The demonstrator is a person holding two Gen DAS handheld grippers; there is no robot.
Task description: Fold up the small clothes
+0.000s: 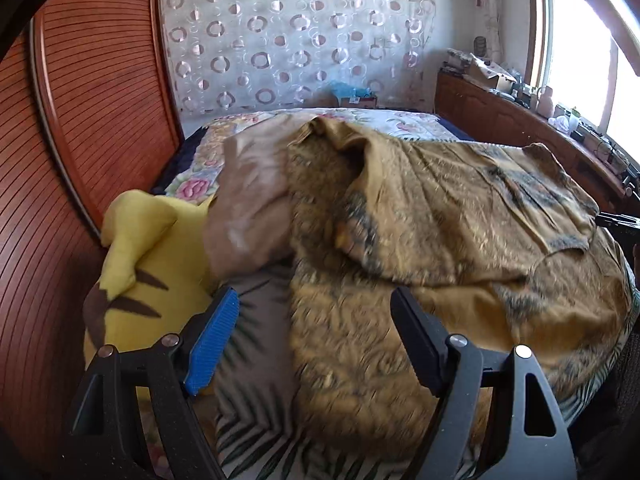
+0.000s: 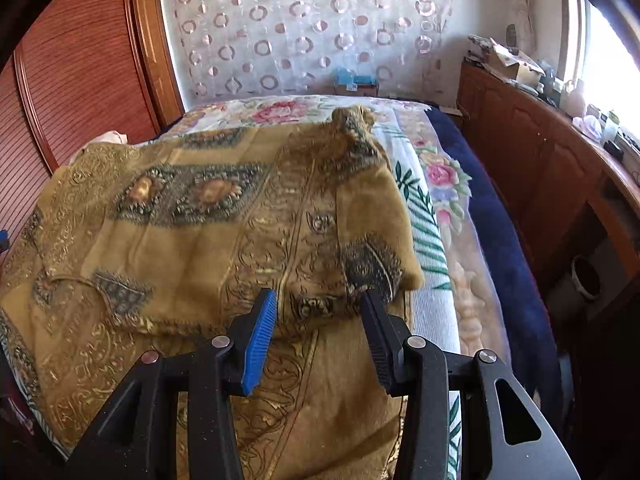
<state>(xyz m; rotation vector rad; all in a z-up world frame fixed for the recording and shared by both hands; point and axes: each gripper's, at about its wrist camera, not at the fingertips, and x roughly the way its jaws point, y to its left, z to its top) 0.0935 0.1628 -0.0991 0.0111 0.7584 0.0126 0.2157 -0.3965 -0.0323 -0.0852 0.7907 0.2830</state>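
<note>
Your left gripper (image 1: 314,312) and right gripper (image 2: 320,312) hover released over the mustard patterned garment (image 2: 192,240), letting its fold settle.

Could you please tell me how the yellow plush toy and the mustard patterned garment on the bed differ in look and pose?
The plush toy is plain bright yellow with dark brown stripes; the garment is dull mustard, covered in dark ornate motifs. The toy is stuffed and bulky, lying at the bed's left edge by the wooden wardrobe; the garment is thin cloth, spread out and partly folded over itself across the bed's middle. Both lie on the bed, and neither open gripper holds either.
</note>
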